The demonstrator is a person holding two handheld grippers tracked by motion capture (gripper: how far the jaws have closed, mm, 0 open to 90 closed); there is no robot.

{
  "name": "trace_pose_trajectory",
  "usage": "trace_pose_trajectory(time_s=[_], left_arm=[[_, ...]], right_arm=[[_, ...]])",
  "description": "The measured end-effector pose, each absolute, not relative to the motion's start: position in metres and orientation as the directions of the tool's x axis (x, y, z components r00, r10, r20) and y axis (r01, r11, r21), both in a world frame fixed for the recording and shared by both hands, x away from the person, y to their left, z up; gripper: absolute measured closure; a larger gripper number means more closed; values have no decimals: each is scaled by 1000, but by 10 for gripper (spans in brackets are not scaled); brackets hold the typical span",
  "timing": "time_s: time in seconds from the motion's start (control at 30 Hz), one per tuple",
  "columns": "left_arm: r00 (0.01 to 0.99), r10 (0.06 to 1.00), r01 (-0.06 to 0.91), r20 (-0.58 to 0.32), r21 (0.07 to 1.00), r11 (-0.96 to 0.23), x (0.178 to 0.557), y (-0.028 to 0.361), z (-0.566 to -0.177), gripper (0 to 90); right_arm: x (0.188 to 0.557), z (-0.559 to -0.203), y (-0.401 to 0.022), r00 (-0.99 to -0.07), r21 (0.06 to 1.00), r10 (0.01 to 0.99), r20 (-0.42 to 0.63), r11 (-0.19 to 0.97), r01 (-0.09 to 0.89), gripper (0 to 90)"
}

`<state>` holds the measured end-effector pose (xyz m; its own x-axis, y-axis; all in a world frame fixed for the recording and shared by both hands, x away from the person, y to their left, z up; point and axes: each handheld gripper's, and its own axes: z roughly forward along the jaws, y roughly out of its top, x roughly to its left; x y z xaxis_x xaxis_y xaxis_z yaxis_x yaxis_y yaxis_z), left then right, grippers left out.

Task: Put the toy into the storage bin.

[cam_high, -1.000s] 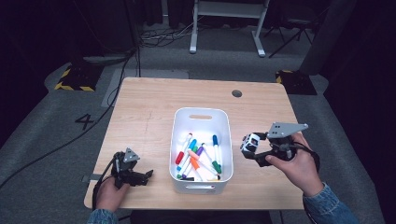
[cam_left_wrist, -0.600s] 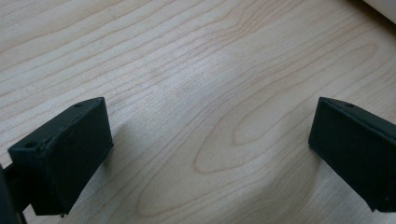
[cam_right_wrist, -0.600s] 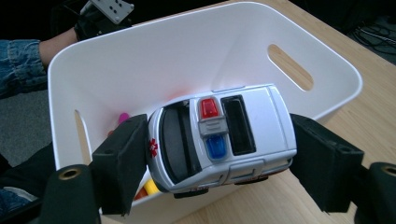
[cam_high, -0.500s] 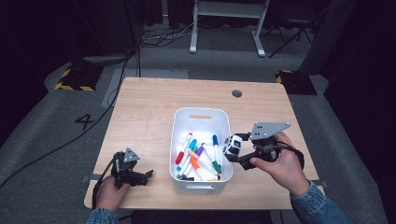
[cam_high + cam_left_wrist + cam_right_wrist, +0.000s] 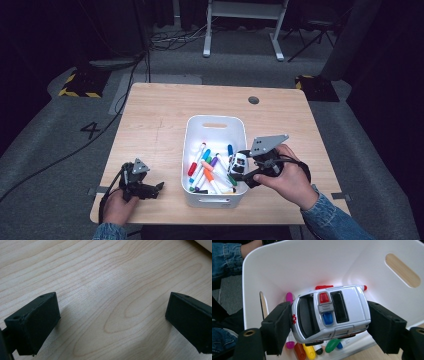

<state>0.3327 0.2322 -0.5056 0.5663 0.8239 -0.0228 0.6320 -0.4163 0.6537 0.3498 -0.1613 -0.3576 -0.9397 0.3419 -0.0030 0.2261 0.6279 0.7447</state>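
Since a second ago the right gripper (image 5: 239, 169) has travelled leftward from the open table beside the bin to a spot over the bin's right rim, carrying the toy car (image 5: 238, 163) with it, while the left gripper (image 5: 150, 189) has stayed where it was near the table's front left corner. In the right gripper view the jaws pinch the toy car (image 5: 332, 312) by its front and rear ends, roof toward the camera, red and blue light bar plain; that end-to-end grip keeps the car level and leaves its underside free, which suits lowering it in. The white bin (image 5: 215, 125) already holds a heap of coloured markers (image 5: 207, 170) at its near end, and the car hangs just above them, not yet resting on anything, so I judge the drop is about to come. The left gripper lies low on the table (image 5: 105, 277) with its jaws spread wide and nothing between them, parked out of the way of the other hand.
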Motion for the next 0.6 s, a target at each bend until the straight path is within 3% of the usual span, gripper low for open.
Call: trace_pose_trajectory(time_s=[0.6], left_arm=[[568, 823, 633, -22, 651, -419, 333, 233, -505, 0]], right_arm=[[352, -375, -138, -957, 615, 289, -31, 760, 210, 247]])
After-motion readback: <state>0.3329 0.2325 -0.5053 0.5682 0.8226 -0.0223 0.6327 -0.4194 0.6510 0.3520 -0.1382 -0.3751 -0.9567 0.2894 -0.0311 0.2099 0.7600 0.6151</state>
